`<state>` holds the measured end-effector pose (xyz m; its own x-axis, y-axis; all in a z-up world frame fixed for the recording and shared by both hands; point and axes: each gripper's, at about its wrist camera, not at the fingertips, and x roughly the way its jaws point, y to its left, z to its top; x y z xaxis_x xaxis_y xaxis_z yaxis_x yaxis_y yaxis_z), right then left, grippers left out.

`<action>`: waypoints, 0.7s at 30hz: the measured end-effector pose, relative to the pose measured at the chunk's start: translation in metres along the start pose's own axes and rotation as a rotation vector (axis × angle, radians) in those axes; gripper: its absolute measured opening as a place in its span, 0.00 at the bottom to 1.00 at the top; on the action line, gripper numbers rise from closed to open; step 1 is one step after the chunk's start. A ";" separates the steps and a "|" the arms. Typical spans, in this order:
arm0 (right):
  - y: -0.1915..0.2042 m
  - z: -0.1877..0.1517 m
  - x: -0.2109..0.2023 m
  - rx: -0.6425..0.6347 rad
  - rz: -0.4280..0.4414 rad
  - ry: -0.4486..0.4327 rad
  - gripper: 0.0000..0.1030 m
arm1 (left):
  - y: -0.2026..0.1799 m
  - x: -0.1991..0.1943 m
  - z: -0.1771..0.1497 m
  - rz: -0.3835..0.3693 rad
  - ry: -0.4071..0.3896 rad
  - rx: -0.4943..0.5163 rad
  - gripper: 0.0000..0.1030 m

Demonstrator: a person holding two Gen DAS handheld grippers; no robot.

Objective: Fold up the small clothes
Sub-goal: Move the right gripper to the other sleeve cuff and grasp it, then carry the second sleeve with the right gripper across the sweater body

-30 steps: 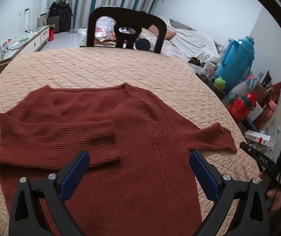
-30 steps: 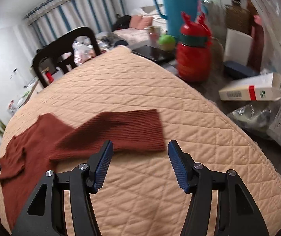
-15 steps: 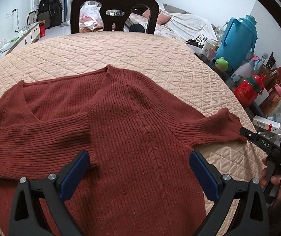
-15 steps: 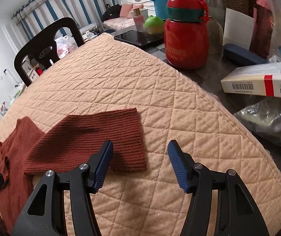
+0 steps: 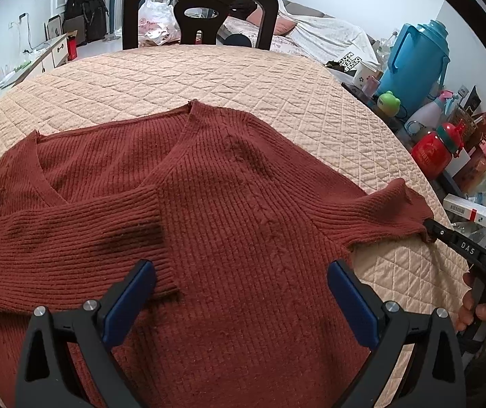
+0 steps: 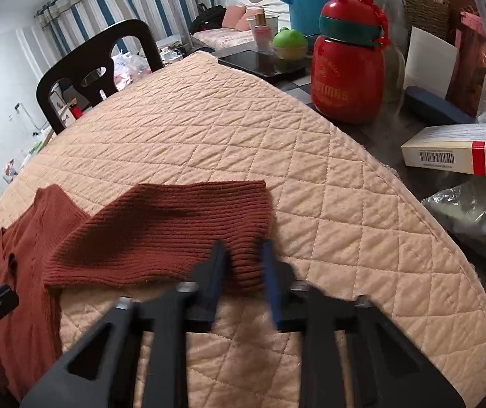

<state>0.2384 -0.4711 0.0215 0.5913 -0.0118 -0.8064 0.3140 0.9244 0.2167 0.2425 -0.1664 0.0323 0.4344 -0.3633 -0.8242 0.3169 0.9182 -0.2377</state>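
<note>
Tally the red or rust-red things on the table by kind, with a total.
Rust-red knitted sweater: 1
Red antlered bottle: 1
White carton with a red stripe: 1
Total: 3

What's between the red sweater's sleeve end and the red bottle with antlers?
Only bare quilted cover, then dark tabletop, separates sleeve cuff from red bottle, in the right wrist view.
</note>
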 end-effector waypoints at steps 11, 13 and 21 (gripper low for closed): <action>0.016 0.008 -0.044 -0.016 0.116 -0.143 0.09 | 0.004 -0.003 0.000 -0.013 0.003 -0.014 0.99; 0.025 0.010 -0.051 -0.027 0.153 -0.162 0.09 | 0.005 -0.004 0.000 -0.017 0.003 -0.017 0.99; 0.084 0.017 -0.081 -0.153 0.297 -0.236 0.09 | 0.017 -0.013 0.000 -0.025 -0.005 -0.044 0.99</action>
<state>0.2296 -0.3987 0.1147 0.7992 0.1931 -0.5691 0.0009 0.9466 0.3225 0.2422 -0.1461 0.0388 0.4307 -0.3866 -0.8155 0.2904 0.9149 -0.2804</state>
